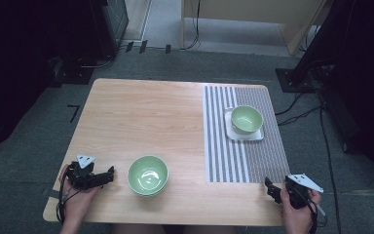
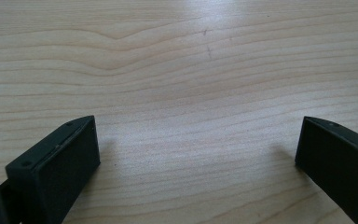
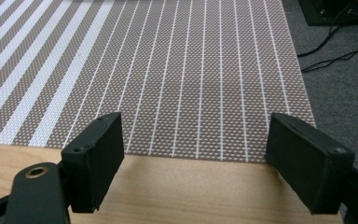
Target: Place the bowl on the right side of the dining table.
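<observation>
High view: both grippers, left gripper (image 1: 111,171) and right gripper (image 1: 268,184), are resting released; next, reaching three o'clock toward the near bowl (image 1: 148,175).

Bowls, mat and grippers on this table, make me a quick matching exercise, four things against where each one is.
Things:
1. near bowl
2. far bowl
3. left gripper
4. right gripper

Places:
A. on a white square dish on the striped mat
B. open, at the mat's near edge
C. on bare wood, near the front edge
D. open over bare wood, left of a bowl

Pairs: 1-C, 2-A, 3-D, 4-B
</observation>
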### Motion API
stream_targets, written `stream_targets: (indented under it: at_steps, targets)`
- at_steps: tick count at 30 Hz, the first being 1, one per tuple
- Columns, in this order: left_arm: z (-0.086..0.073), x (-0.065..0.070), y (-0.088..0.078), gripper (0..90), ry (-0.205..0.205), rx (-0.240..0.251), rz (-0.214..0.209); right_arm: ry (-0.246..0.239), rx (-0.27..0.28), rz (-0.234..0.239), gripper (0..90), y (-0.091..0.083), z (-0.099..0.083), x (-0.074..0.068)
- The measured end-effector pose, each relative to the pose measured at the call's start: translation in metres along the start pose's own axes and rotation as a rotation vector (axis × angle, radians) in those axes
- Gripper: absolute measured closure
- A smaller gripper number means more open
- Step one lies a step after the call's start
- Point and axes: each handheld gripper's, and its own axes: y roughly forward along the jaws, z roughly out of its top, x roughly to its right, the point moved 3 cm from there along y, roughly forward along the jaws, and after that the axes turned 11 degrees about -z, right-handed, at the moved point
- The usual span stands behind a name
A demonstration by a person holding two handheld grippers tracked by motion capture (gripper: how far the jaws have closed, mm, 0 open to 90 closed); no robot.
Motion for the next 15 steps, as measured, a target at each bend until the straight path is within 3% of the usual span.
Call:
stream_targets:
  at_steps: [4, 11, 15]
  targets:
    - [0.0000, 0.0000, 0.0000, 0.0, 0.000, 0.000, 0.000, -0.004, -0.010, 0.000, 19.9, -0.0014, -0.0019, -0.0014]
    - [0.0000, -0.0001, 0.0000, 0.0, 0.001, 0.000, 0.000, -0.080, -0.021, -0.023, 18.7, -0.0007, -0.0032, -0.0072]
    - [0.0000, -0.0001, 0.0000, 0.0, 0.001, 0.000, 0.000, -0.097, -0.028, -0.034, 17.3, -0.0004, -0.0035, -0.0093]
